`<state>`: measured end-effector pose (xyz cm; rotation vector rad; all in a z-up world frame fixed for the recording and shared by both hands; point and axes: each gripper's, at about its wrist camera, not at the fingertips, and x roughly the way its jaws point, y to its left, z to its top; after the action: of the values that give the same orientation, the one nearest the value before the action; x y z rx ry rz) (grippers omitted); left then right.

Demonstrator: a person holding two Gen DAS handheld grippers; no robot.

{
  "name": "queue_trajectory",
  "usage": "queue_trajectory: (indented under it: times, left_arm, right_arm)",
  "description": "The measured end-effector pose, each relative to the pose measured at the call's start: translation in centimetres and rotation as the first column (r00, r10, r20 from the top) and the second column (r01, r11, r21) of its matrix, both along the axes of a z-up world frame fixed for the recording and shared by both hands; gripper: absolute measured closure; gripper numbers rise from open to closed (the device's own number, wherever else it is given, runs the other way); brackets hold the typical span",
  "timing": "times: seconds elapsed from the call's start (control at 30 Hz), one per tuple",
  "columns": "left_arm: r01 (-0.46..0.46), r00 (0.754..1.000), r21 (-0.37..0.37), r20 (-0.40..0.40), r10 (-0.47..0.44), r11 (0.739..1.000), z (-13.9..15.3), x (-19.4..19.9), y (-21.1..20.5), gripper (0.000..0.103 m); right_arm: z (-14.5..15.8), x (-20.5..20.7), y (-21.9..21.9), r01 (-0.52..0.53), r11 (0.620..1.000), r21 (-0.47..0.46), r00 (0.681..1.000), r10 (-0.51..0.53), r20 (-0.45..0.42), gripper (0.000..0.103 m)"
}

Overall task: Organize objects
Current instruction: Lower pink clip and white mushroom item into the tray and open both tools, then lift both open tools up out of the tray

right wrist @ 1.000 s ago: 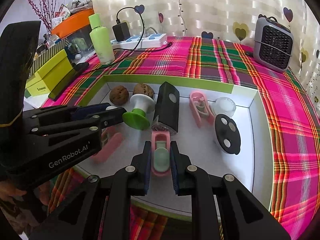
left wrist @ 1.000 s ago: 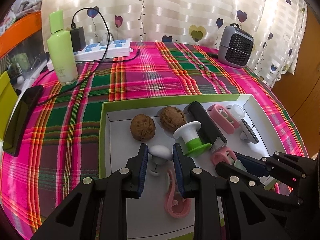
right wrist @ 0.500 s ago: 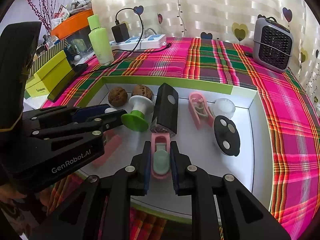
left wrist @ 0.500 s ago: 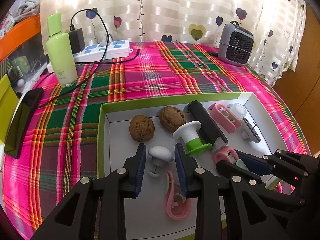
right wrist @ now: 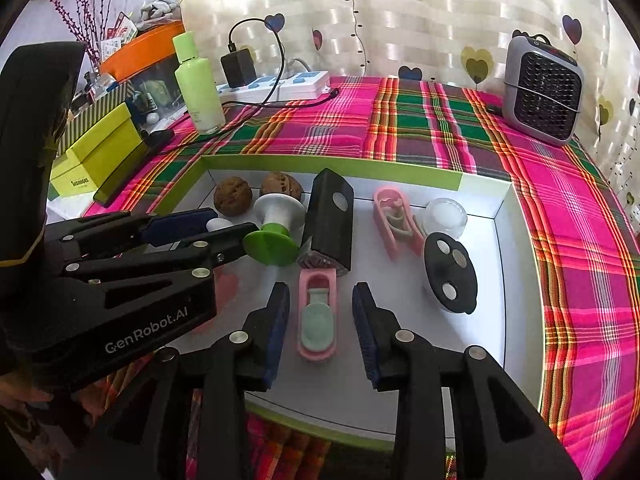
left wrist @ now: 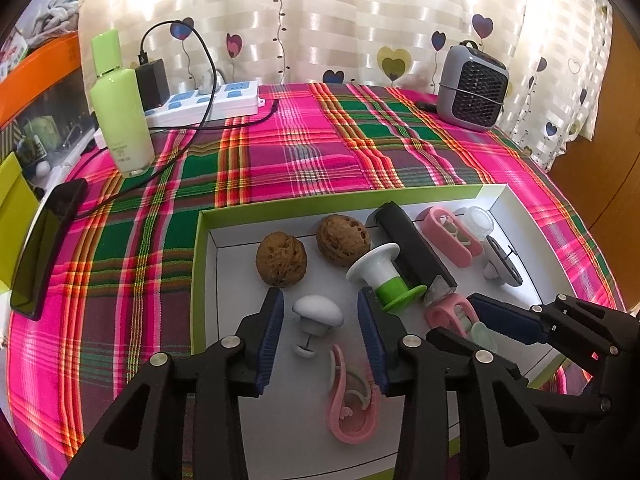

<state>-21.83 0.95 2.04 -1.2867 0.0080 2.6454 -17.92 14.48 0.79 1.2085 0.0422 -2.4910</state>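
Pink clip w/ mint insert (right wrist: 317, 316) lying in tray (right wrist: 505, 280), btwn jaws of right gripper (right wrist: 321, 322), wide open, not touching. Left gripper (left wrist: 320, 322) open around white knob (left wrist: 318, 312). Only left view shows pink hook (left wrist: 352, 400) near it.

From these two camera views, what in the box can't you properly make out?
- Left view: pink clip, partly behind the right gripper.
- Right view: white knob, mostly behind the left gripper.
- Both views: the tray's near edge, behind the grippers.
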Motion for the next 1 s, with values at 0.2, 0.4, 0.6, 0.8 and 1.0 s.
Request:
queue_trajectory:
  times: [0.2, 0.4, 0.6, 0.8, 1.0]
  left_arm:
    - [-0.007, 1.000, -0.004, -0.003, 0.007, 1.000, 0.1, 0.0, 0.0, 0.052]
    - [-0.011, 1.000, -0.005, -0.004, 0.011, 1.000, 0.2, 0.0, 0.0, 0.051]
    - [-0.019, 1.000, -0.011, -0.011, 0.019, 1.000, 0.5, 0.3, -0.1, 0.048]
    - [-0.023, 1.000, -0.012, -0.015, 0.023, 1.000, 0.6, 0.6, -0.1, 0.047]
    - [-0.035, 0.999, -0.009, -0.031, 0.035, 0.999, 1.4, 1.4, -0.2, 0.047]
  right_arm:
    - [0.0, 0.0, 0.2, 0.008, 1.000, 0.001, 1.000, -0.008, 0.000, 0.068]
    - [0.1, 0.1, 0.4, 0.015, 1.000, 0.007, 1.000, -0.015, -0.004, 0.068]
    - [0.2, 0.3, 0.5, 0.014, 1.000, 0.005, 1.000, -0.014, -0.008, 0.067]
    - [0.4, 0.5, 0.7, 0.023, 1.000, -0.001, 1.000, -0.023, -0.010, 0.067]
    - [0.7, 0.8, 0.9, 0.030, 1.000, -0.003, 0.999, -0.030, -0.016, 0.067]
